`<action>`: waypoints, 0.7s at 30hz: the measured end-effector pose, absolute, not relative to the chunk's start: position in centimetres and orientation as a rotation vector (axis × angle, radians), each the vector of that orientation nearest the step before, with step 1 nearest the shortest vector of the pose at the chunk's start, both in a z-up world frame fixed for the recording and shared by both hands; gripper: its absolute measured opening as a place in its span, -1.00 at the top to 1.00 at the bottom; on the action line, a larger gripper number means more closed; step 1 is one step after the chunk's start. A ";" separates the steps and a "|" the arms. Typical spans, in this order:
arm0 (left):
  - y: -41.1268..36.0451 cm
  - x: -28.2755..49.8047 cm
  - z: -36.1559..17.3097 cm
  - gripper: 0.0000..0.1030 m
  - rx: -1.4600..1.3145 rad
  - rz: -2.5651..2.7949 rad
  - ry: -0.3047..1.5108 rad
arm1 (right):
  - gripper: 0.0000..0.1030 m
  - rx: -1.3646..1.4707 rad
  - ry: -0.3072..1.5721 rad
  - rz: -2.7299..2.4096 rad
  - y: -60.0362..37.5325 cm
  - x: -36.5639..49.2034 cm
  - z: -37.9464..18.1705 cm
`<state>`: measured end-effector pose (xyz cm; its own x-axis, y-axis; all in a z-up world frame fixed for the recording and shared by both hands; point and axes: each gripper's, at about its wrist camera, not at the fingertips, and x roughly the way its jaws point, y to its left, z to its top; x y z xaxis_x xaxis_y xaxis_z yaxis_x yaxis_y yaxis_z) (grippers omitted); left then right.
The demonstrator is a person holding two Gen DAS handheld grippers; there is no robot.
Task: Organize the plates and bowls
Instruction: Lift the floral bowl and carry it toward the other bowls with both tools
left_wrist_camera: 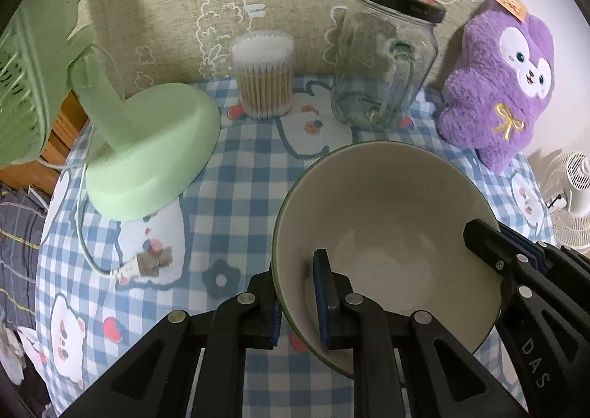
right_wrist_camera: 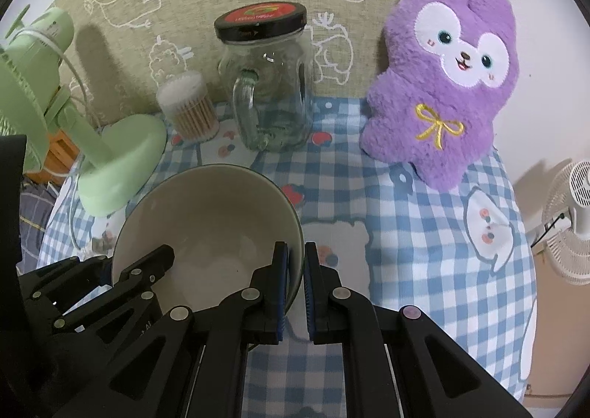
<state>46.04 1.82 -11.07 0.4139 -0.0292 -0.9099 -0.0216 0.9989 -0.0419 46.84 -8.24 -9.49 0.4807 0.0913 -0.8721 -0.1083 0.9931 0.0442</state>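
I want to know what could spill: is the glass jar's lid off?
No: in the right wrist view the glass jar stands upright behind the bowl with its black lid on.

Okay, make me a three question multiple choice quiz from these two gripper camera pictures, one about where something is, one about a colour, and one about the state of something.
1. What stands between the green fan and the glass jar?
A. a tub of cotton swabs
B. a plate
C. a cup

2. What colour is the plush toy?
A. yellow
B. purple
C. red

3. How is the bowl held?
A. by neither gripper
B. by the left gripper alone
C. by both grippers, one on each side of the rim

Answers:
1 A, the cotton swabs sit between them along the back.
2 B, its fur is purple.
3 C, the left gripper and the right gripper each straddle the rim.
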 end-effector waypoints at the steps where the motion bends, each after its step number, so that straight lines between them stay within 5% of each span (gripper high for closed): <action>1: 1.7 45.9 -11.1 0.76 -0.046 -0.005 1.144 | 0.79 -0.019 1.064 0.121 -8.3 46.6 -9.4; 21: 1.4 38.0 -8.5 0.76 -0.035 -0.031 1.136 | 0.79 -0.015 1.033 0.112 -8.3 38.4 -6.7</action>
